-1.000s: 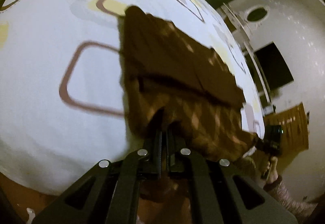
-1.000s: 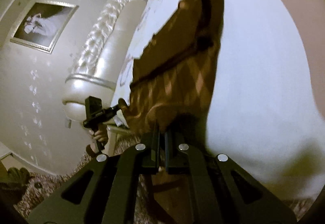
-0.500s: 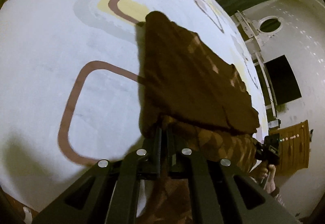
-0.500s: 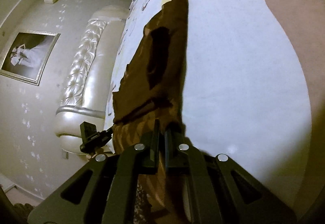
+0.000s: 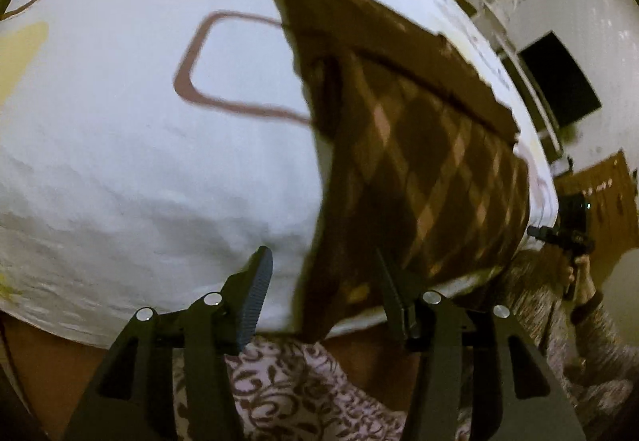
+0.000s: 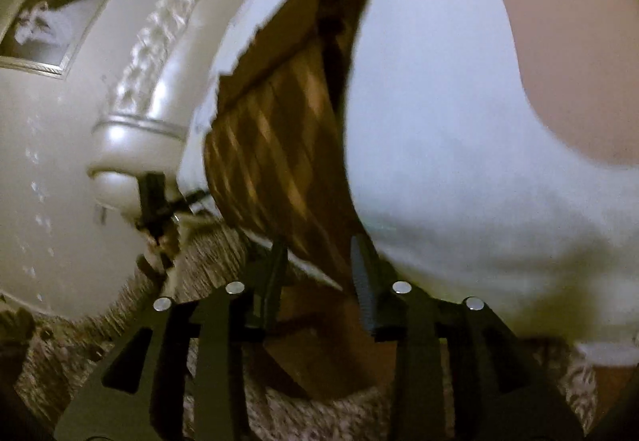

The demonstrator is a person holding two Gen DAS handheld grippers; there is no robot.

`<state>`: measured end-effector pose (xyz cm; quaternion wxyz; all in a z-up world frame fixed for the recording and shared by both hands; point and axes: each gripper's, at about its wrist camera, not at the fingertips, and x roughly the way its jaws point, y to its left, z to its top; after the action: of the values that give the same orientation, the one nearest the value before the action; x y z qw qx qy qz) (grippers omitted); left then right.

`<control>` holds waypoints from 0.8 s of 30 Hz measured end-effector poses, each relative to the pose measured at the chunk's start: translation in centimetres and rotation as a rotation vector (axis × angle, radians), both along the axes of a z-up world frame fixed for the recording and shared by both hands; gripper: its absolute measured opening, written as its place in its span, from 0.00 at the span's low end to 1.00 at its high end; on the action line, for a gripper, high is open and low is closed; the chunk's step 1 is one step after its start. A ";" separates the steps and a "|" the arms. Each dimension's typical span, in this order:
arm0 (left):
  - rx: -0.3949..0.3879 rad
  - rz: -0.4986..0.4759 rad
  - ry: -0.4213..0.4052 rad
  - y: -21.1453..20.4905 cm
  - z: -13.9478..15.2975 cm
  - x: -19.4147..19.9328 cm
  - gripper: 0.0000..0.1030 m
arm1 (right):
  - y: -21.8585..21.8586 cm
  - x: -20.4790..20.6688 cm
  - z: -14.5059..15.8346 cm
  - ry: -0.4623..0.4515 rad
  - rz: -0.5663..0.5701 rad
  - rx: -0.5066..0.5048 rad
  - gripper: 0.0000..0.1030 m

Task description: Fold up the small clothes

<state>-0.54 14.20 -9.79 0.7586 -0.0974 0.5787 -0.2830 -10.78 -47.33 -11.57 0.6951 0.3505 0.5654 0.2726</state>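
A small brown garment (image 5: 419, 145) with a tan diamond pattern lies on the white bed cover (image 5: 159, 169), its near end hanging over the bed's edge. A plain dark brown layer is folded over its far part. My left gripper (image 5: 323, 281) is open, with the garment's near left corner hanging between its fingers. The same garment (image 6: 279, 153) shows in the right wrist view. My right gripper (image 6: 319, 265) is open at the garment's near right corner, with cloth between its fingers.
The bed cover (image 6: 459, 161) has brown and yellow rounded shapes. A padded headboard (image 6: 151, 53) and a framed picture (image 6: 48, 21) are to the left. The other hand-held gripper (image 5: 567, 229) shows at the right. Patterned carpet (image 5: 287, 393) lies below the bed edge.
Both grippers were shut on the garment's near corners and have opened. The patterned part now lies spread toward the bed's near edge, and both grippers have drawn back.
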 end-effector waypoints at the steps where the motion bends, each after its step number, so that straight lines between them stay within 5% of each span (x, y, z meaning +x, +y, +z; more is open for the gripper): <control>1: 0.000 -0.017 0.017 -0.3 -0.4 -0.2 0.51 | 0.1 -0.2 -0.3 0.010 0.007 -0.013 0.36; 10: 0.020 -0.074 0.061 -2.2 -1.5 -0.4 0.73 | 0.5 0.2 -1.0 0.029 0.035 -0.012 0.44; 13: 0.044 -0.097 0.038 -2.8 -1.4 -0.9 0.74 | 1.7 0.9 -1.2 0.035 0.078 -0.022 0.44; 16: 0.001 -0.123 0.053 -2.9 -1.4 -1.1 0.60 | 2.1 1.1 -1.3 0.034 0.105 -0.025 0.44; 20: 0.014 -0.125 0.073 -3.9 -1.9 -0.9 0.60 | 2.4 1.3 -1.3 0.039 0.113 -0.021 0.44; 24: -0.054 -0.079 0.115 -2.8 -2.2 -0.5 0.59 | 2.4 1.3 -1.1 0.035 0.113 -0.024 0.45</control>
<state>-1.05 11.45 -11.98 0.7095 -0.1111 0.6168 -0.3223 -9.50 -44.95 -12.68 0.6729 0.3141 0.5995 0.2986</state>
